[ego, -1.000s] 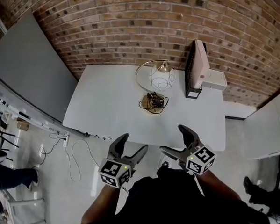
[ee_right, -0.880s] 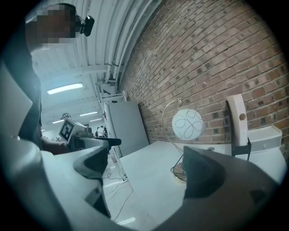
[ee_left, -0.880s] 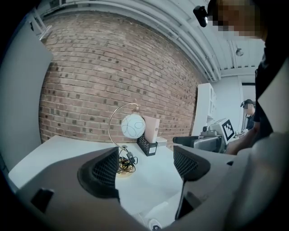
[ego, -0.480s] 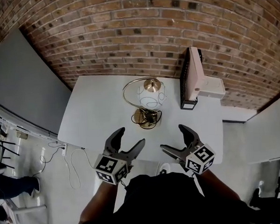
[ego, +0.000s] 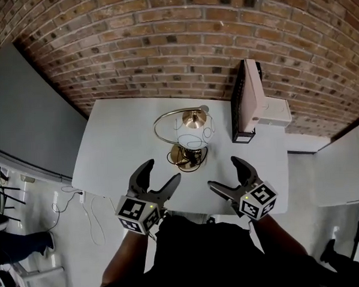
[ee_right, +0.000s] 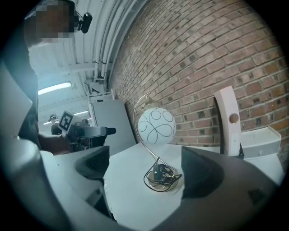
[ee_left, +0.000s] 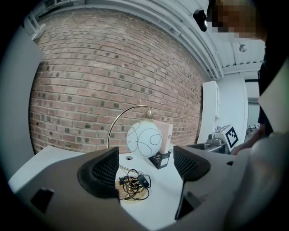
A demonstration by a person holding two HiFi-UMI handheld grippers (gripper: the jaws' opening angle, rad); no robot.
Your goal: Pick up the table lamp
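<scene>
Head view, with both gripper views. The table lamp point(ego: 189, 136) stands upright near the middle of the white table point(ego: 114, 149). Its arched brass stem point(ego: 159, 122) carries a white globe shade point(ego: 191, 132) with thin line patterning over a round brass base point(ego: 186, 158), on which the dark cord point(ee_left: 133, 184) lies coiled. To the lamp's right a pale upright panel point(ego: 253, 94) sits in a black stand point(ego: 242, 133), close to the brick wall point(ego: 174, 44).

The person reaches both arms forward from the lower edge of the head view and holds the two tools side by side over the table's near edge, each angled slightly inward toward the lamp and pointing close to level. The marker cube point(ego: 137, 214) of the left tool and the marker cube point(ego: 258, 200) of the right one face upward to the head camera.

The left gripper point(ego: 162, 172) has its jaws spread wide, with nothing between the pads. The lamp shows through the gap, clear of both jaws. The right gripper point(ego: 224, 173) is likewise released, jaws wide apart and empty, with the lamp framed between them and not touched.
</scene>
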